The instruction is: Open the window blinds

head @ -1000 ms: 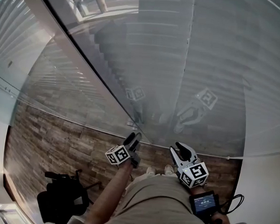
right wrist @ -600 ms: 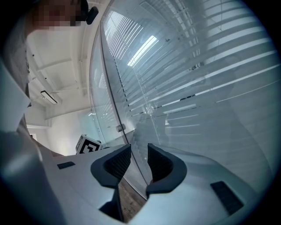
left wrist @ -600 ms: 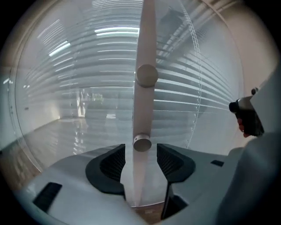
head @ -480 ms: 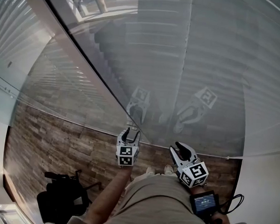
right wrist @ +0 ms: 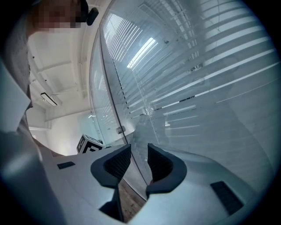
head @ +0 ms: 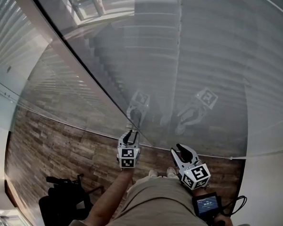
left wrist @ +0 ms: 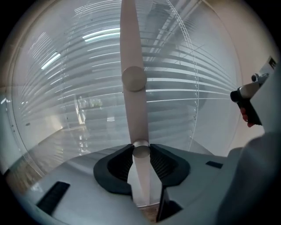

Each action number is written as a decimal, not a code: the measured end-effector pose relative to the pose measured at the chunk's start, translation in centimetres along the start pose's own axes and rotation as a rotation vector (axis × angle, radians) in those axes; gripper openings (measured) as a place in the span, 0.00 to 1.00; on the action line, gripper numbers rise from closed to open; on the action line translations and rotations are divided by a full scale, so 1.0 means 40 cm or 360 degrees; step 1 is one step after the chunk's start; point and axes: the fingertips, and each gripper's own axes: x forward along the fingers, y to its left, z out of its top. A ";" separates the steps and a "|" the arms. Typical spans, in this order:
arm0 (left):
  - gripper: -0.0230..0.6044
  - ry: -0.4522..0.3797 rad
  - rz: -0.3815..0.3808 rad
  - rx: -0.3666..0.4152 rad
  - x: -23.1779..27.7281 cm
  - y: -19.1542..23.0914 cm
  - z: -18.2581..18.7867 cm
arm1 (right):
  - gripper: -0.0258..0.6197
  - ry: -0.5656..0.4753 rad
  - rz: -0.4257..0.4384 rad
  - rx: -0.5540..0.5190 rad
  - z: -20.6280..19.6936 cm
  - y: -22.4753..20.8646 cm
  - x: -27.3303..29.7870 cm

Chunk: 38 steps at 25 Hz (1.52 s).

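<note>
Grasping the rod: the left gripper (left wrist: 141,151) has just been closing its jaws and now pinches the pale rod (left wrist: 131,52), which hangs upright in front of the blinds (left wrist: 184,83) covering the window. The right gripper (right wrist: 139,162) waits alongside, jaws parted on nothing. The next move probably calls for a firm hold and a twist of the rod to tilt the slats. The left gripper view alone shows the pinch; the head view shows both grippers low before the blinds, near the window's bottom edge.
</note>
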 end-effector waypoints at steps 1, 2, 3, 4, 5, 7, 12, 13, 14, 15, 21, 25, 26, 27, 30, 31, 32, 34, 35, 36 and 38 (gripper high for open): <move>0.26 -0.0006 -0.0006 -0.0012 -0.001 0.001 0.005 | 0.23 0.0001 -0.0002 0.0002 -0.001 -0.001 0.000; 0.26 -0.0013 -0.0016 -0.0030 -0.001 0.001 0.010 | 0.23 0.0002 -0.0004 0.0004 0.000 -0.002 0.001; 0.25 -0.0018 -0.0028 -0.0054 0.000 0.002 0.011 | 0.23 0.0002 -0.0004 0.0005 0.000 -0.002 0.002; 0.25 -0.0021 -0.0038 -0.0082 0.001 0.003 0.011 | 0.23 0.0002 -0.0004 0.0006 0.000 -0.003 0.003; 0.25 -0.0020 -0.0048 -0.0112 0.001 0.003 0.010 | 0.23 0.0004 -0.0004 0.0006 0.000 -0.003 0.004; 0.25 -0.0017 -0.0067 -0.0174 0.000 0.003 0.008 | 0.23 0.0008 -0.0003 0.0005 -0.003 -0.003 0.005; 0.25 -0.0020 -0.0116 -0.0325 0.000 0.007 0.007 | 0.23 0.0015 0.0005 0.0001 -0.003 -0.001 0.013; 0.25 -0.0021 -0.0125 -0.0351 0.001 0.007 0.007 | 0.23 0.0017 0.0006 0.0002 -0.003 -0.002 0.014; 0.25 -0.0024 -0.0137 -0.0381 0.001 0.007 0.006 | 0.23 0.0018 0.0008 0.0002 -0.004 -0.002 0.015; 0.25 -0.0028 -0.0152 -0.0420 0.001 0.007 0.005 | 0.23 0.0020 0.0009 0.0002 -0.005 -0.002 0.016; 0.25 -0.0052 -0.0235 -0.0636 0.002 0.008 0.003 | 0.23 0.0028 0.0015 -0.0001 -0.007 -0.005 0.023; 0.25 -0.0072 -0.0295 -0.0808 0.002 0.008 0.002 | 0.23 0.0032 0.0020 -0.0002 -0.008 -0.005 0.026; 0.25 -0.0076 -0.0304 -0.0830 0.001 0.007 0.002 | 0.23 0.0033 0.0022 -0.0002 -0.009 -0.005 0.026; 0.25 -0.0080 -0.0313 -0.0848 0.001 0.006 0.002 | 0.23 0.0034 0.0024 -0.0003 -0.009 -0.005 0.026; 0.25 -0.0106 -0.0364 -0.0960 0.001 0.007 0.000 | 0.23 0.0036 0.0032 -0.0005 -0.010 -0.002 0.030; 0.25 -0.0119 -0.0389 -0.1015 0.001 0.007 0.000 | 0.23 0.0037 0.0033 -0.0005 -0.011 -0.002 0.031; 0.25 -0.0131 -0.0411 -0.1063 0.001 0.007 -0.001 | 0.23 0.0038 0.0033 -0.0005 -0.011 -0.002 0.032; 0.25 -0.0142 -0.0436 -0.1107 0.000 0.007 -0.001 | 0.23 0.0039 0.0036 -0.0006 -0.011 -0.001 0.034; 0.25 -0.0143 -0.0440 -0.1113 0.000 0.006 -0.001 | 0.23 0.0039 0.0037 -0.0006 -0.012 -0.001 0.034; 0.25 -0.0143 -0.0444 -0.1124 0.001 0.006 -0.002 | 0.23 0.0040 0.0039 -0.0006 -0.012 -0.001 0.035; 0.25 -0.0144 -0.0456 -0.1160 0.001 0.006 -0.003 | 0.23 0.0040 0.0040 -0.0004 -0.013 -0.002 0.036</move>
